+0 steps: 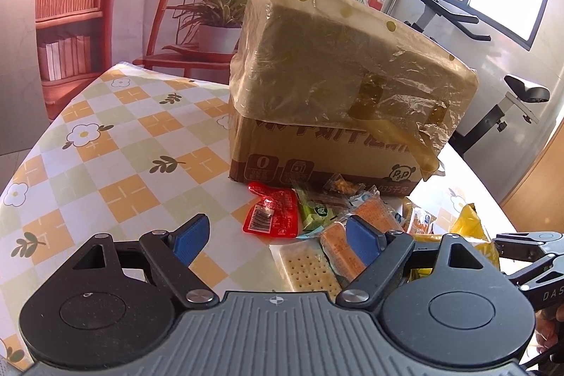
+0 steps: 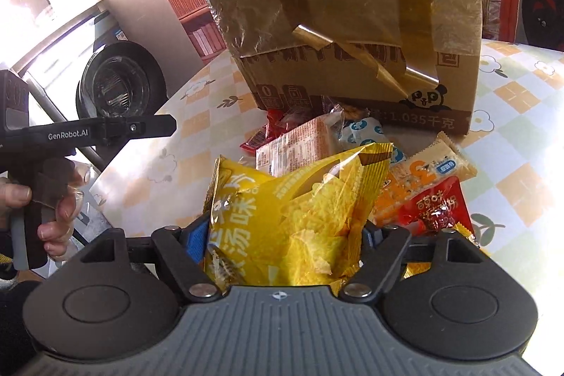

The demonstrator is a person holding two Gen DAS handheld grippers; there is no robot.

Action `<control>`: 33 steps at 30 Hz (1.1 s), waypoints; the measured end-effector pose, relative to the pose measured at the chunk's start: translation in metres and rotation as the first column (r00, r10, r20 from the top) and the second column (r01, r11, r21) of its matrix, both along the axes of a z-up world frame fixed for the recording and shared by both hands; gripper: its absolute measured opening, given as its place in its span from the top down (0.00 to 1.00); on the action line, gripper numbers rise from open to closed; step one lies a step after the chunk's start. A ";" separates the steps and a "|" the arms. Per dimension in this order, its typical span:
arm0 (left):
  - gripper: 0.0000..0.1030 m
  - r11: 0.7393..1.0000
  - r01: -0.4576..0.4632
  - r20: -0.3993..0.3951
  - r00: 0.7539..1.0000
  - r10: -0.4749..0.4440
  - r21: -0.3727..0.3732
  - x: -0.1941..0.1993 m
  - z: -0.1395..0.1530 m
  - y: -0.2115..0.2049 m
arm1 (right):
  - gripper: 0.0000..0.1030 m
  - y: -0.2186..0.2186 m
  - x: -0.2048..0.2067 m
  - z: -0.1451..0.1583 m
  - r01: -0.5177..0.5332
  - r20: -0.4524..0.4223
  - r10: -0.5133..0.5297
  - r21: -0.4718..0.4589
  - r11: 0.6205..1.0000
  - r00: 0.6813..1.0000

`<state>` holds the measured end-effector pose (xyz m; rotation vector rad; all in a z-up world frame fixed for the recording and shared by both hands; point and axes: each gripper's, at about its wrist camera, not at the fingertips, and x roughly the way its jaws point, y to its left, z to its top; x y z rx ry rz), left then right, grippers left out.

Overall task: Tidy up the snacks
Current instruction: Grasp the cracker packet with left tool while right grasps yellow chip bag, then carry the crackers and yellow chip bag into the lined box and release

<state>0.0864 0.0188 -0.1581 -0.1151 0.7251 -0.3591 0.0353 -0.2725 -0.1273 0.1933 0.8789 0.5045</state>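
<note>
A cardboard box (image 1: 328,147) with taped-down flaps stands on the table; it also shows in the right wrist view (image 2: 352,34). A pile of snack packets lies in front of it: a red sachet (image 1: 271,212), a green packet (image 1: 315,212), an orange packet (image 1: 370,217) and a cracker pack (image 1: 306,268). My left gripper (image 1: 278,236) is open and empty, just short of the pile. My right gripper (image 2: 283,236) is shut on a yellow chip bag (image 2: 292,217), held above an orange bar (image 2: 419,171) and a red packet (image 2: 437,210).
The table wears a checked flower-print cloth (image 1: 105,164). A chair backdrop (image 1: 211,6) and an exercise bike (image 1: 511,108) stand beyond it. The left gripper's handle and the hand holding it (image 2: 42,185) appear at the left of the right wrist view.
</note>
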 end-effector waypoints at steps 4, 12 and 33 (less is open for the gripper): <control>0.17 1.000 0.011 -0.017 1.000 -0.011 -0.002 0.004 -0.005 -0.006 | 0.24 -0.012 0.011 0.021 0.079 0.106 -0.078 -0.005 0.997 0.991; 0.30 0.995 0.082 -0.162 0.984 -0.072 0.053 0.013 -0.055 -0.032 | 0.24 -0.020 0.024 0.022 0.184 0.145 -0.185 0.023 0.983 0.972; 0.52 0.964 0.079 -0.115 0.992 -0.051 0.254 0.022 -0.085 -0.070 | 0.24 -0.030 0.013 0.015 0.221 0.139 -0.226 0.050 0.974 0.964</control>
